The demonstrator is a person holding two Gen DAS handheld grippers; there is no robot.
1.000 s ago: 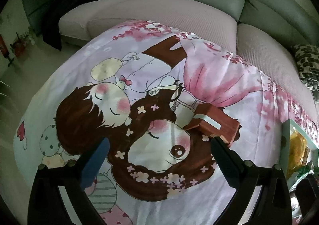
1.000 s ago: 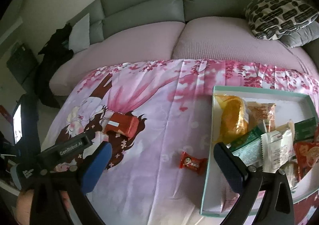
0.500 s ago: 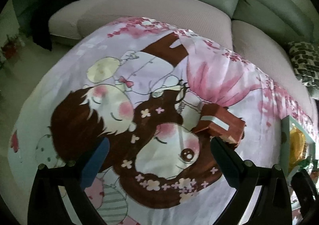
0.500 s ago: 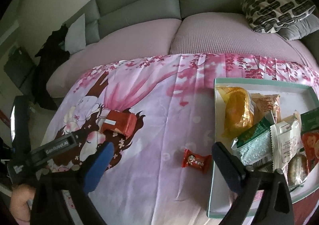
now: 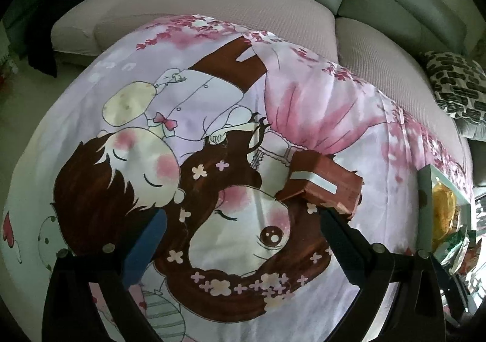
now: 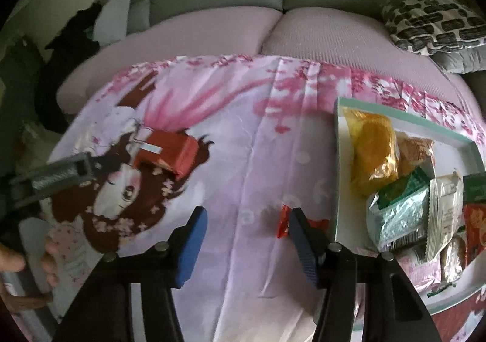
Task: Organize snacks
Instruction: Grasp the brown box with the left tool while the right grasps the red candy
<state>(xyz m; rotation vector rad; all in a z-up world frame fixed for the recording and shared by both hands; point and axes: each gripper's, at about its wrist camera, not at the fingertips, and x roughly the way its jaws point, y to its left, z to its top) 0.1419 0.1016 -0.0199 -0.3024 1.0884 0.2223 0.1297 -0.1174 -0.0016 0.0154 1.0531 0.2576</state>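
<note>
A red-brown snack box (image 5: 323, 187) with a white strip lies on the cartoon-print cloth (image 5: 212, 129); it also shows in the right wrist view (image 6: 165, 157). My left gripper (image 5: 240, 222) is open, its right finger just below the box. My right gripper (image 6: 247, 217) is open but narrower, low over the cloth; a small red candy (image 6: 284, 220) lies just behind its right finger. A teal-rimmed white tray (image 6: 338, 160) at the right holds several packets, among them an orange one (image 6: 372, 157).
A grey-and-pink sofa (image 6: 273, 26) stands behind the table. A black-and-white patterned cushion (image 6: 431, 23) lies at the back right. Dark clothing (image 5: 45, 38) hangs at the far left. The left gripper's body and the holding hand (image 6: 36, 257) show at the left of the right wrist view.
My right gripper has narrowed its opening and moved left and down toward the red candy. My left gripper has edged closer to the red-brown box.
</note>
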